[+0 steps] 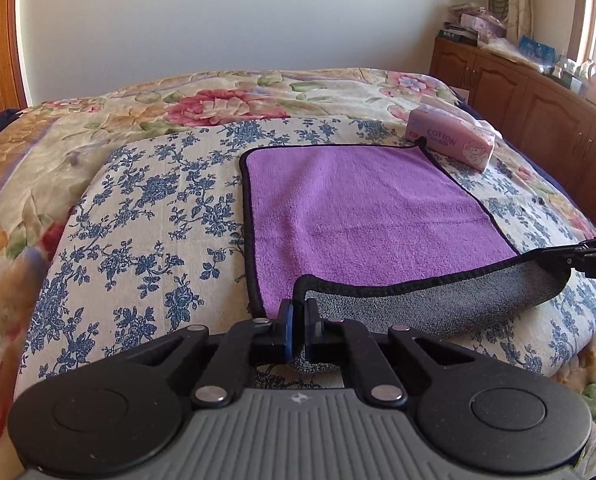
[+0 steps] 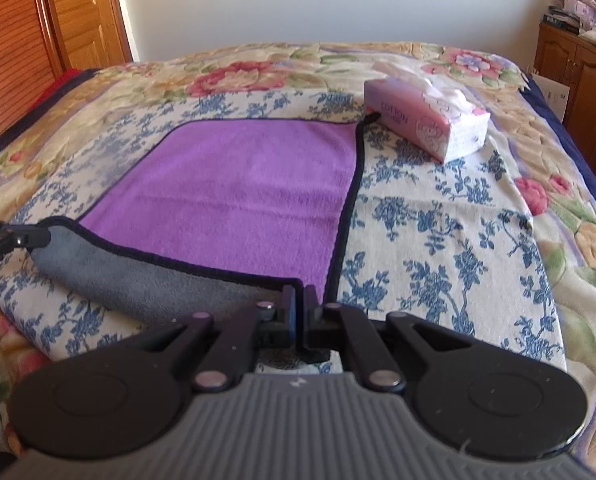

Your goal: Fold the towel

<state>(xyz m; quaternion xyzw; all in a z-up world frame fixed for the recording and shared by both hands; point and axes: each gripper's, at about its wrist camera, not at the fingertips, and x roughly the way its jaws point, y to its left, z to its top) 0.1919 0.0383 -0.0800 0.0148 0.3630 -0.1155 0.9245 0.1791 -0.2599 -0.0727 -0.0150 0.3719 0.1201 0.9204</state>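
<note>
A purple towel (image 1: pixel 357 208) with a black hem and grey underside lies on a blue-flowered cloth on the bed; it also shows in the right wrist view (image 2: pixel 238 188). My left gripper (image 1: pixel 298 308) is shut on its near left corner, lifted and turned over so the grey side (image 1: pixel 437 304) shows. My right gripper (image 2: pixel 299 296) is shut on the near right corner. Each gripper shows in the other's view, the right gripper (image 1: pixel 557 258) at the right edge and the left gripper (image 2: pixel 38 236) at the left edge. The near edge hangs between them.
A pink tissue pack (image 1: pixel 451 138) sits at the towel's far right corner, also in the right wrist view (image 2: pixel 425 120). The blue-flowered cloth (image 1: pixel 146 208) lies on a flowered blanket (image 1: pixel 218 100). Wooden cabinets (image 1: pixel 537 96) stand to the right, a wooden door (image 2: pixel 82 12) at the left.
</note>
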